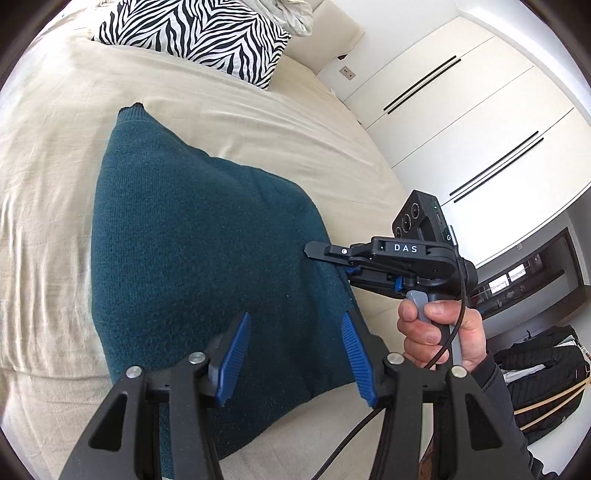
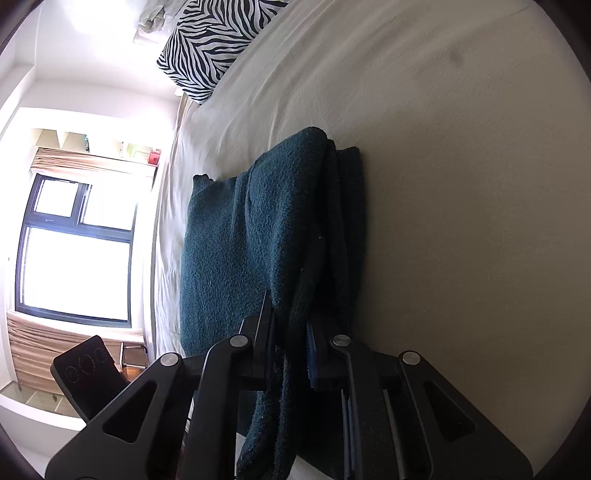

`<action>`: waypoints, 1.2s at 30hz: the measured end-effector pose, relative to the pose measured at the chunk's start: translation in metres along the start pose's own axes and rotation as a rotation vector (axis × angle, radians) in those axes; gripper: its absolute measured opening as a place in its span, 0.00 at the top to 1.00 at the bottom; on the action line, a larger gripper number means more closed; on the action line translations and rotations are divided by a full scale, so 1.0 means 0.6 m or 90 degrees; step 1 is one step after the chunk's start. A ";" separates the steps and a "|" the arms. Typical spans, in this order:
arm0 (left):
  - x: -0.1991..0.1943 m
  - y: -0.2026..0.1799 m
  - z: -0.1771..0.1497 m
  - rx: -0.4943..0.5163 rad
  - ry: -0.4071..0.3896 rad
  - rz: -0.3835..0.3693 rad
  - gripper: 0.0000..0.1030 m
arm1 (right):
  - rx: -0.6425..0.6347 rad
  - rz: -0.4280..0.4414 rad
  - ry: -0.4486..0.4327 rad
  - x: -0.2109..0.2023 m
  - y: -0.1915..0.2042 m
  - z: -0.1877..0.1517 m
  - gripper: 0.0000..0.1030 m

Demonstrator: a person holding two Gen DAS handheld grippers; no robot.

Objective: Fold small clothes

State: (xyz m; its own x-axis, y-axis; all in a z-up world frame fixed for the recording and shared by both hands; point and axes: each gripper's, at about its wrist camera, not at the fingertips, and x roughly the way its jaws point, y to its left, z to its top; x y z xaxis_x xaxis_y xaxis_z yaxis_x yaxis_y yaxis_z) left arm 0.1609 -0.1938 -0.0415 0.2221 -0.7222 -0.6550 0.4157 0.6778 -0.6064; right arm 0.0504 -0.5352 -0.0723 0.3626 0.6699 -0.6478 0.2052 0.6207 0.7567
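A teal knit sweater (image 1: 192,236) lies partly folded on the beige bed (image 1: 48,184). My left gripper (image 1: 295,356) hovers over the sweater's near end, open, its blue pads (image 1: 236,354) apart with nothing pressed between them. A hand (image 1: 436,328) holds my right gripper (image 1: 328,260) at the sweater's right edge. In the right wrist view that gripper (image 2: 290,332) is shut on a fold of the sweater (image 2: 236,240), and the cloth bunches between the fingers and hangs below them. The far corner of the sweater lies flat on the bed (image 2: 461,184).
A zebra-print pillow (image 1: 207,33) and crumpled pale cloth (image 1: 291,14) sit at the head of the bed. White wardrobe doors (image 1: 461,122) stand to the right, with a dark jacket (image 1: 543,376) below them. A window (image 2: 77,258) lies beyond the bed's other side.
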 end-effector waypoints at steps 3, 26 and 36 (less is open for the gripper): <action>0.006 0.002 0.004 0.005 0.001 0.010 0.43 | 0.008 0.009 0.006 -0.002 -0.013 0.007 0.88; 0.015 0.021 -0.003 0.045 -0.018 0.049 0.41 | 0.066 0.054 -0.043 -0.040 -0.089 -0.159 0.92; 0.052 0.048 0.054 0.082 -0.010 0.085 0.42 | 0.077 0.068 -0.039 -0.056 -0.109 -0.195 0.89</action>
State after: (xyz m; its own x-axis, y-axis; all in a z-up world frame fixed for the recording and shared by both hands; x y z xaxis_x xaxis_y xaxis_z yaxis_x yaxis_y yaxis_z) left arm 0.2085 -0.2011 -0.0650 0.2963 -0.6301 -0.7178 0.4909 0.7451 -0.4515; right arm -0.0815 -0.5508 -0.1101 0.4424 0.7007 -0.5597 0.2695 0.4914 0.8282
